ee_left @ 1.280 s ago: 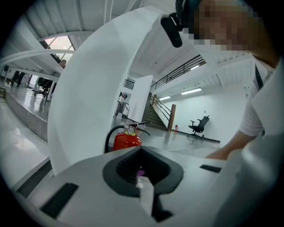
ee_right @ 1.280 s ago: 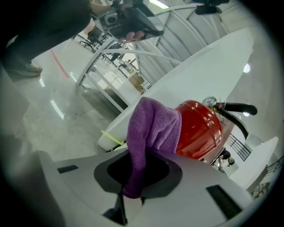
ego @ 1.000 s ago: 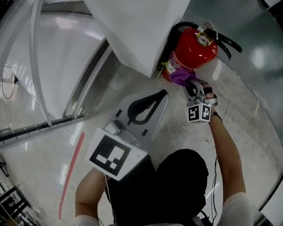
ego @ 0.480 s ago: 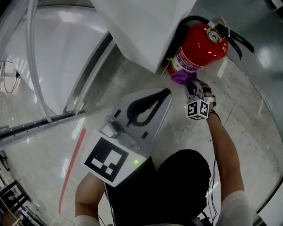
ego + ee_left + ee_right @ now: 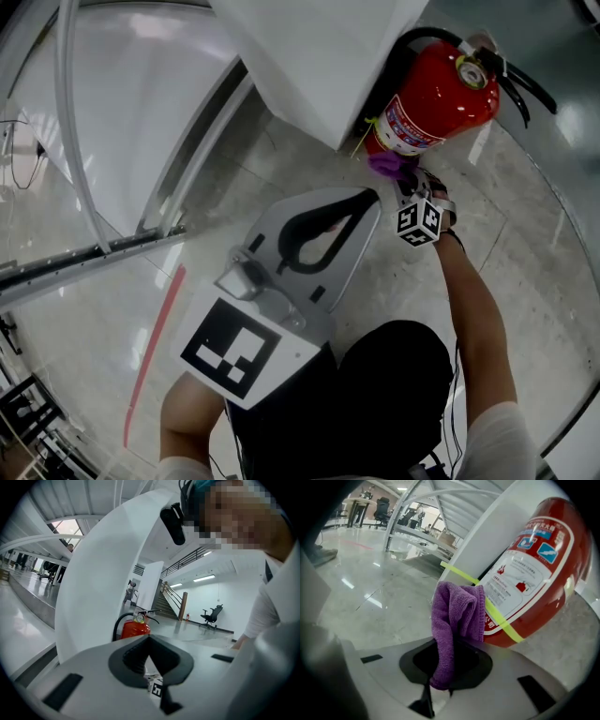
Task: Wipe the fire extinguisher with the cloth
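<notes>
A red fire extinguisher (image 5: 439, 101) with a white label stands on the floor against a white slanted column (image 5: 319, 56); it also fills the right gripper view (image 5: 539, 569) and shows far off in the left gripper view (image 5: 136, 627). My right gripper (image 5: 401, 183) is shut on a purple cloth (image 5: 457, 620), whose bunched end presses against the lower part of the extinguisher's body (image 5: 392, 165). A yellow-green strap (image 5: 497, 613) crosses the label. My left gripper (image 5: 361, 202) is held up nearer to me, shut and empty, pointing toward the extinguisher.
The black hose and handle (image 5: 511, 75) sit at the extinguisher's top. A glossy pale floor (image 5: 525, 244) surrounds it. White frame rails (image 5: 94, 253) run at the left, with a red floor line (image 5: 155, 347). An office chair (image 5: 211, 616) stands far back.
My right gripper has slid down the extinguisher's body with the cloth, from the label area toward the base. The left gripper has stayed put.
</notes>
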`<action>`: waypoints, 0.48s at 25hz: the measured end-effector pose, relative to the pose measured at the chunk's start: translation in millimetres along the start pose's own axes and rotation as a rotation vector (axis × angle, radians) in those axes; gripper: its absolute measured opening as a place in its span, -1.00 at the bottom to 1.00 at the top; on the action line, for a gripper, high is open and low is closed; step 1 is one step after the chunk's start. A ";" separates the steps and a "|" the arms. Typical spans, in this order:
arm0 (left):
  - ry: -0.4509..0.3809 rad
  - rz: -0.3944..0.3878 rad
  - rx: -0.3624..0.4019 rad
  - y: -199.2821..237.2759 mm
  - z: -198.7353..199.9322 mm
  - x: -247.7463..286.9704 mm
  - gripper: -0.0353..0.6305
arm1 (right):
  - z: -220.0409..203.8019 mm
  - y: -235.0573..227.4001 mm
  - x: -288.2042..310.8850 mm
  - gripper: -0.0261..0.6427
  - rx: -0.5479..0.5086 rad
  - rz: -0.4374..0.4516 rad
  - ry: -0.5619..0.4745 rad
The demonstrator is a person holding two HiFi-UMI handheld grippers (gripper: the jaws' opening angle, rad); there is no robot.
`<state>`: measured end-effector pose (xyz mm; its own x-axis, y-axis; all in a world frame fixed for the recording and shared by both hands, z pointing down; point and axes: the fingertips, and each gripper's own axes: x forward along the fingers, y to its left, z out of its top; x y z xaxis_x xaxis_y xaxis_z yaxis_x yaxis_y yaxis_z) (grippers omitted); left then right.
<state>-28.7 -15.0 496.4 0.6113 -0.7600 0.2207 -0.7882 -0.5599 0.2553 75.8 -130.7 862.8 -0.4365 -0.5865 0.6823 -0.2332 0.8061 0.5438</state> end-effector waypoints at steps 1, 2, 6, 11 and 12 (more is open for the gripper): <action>0.001 0.000 -0.001 0.4 -0.8 -1.2 -0.88 | -2.5 3.0 4.2 -0.76 0.020 0.018 0.021; 0.001 0.000 -0.005 0.8 -1.8 -2.3 -0.88 | -4.9 6.0 8.2 -0.76 0.048 0.040 0.046; 0.002 -0.006 -0.014 1.3 -6.2 -4.6 -0.88 | -1.0 21.3 10.7 -0.76 0.230 0.168 0.099; -0.016 -0.011 -0.063 4.5 -3.4 -11.9 -0.88 | 45.9 27.2 -60.5 -0.76 0.599 0.334 -0.141; -0.018 -0.010 -0.074 6.5 -3.0 -13.8 -0.88 | 56.2 20.3 -82.6 -0.76 0.701 0.343 -0.223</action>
<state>-42.1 -7.2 497.9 0.6172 -0.7607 0.2012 -0.7744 -0.5419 0.3265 58.2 -61.4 790.0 -0.7284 -0.3278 0.6017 -0.5127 0.8433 -0.1612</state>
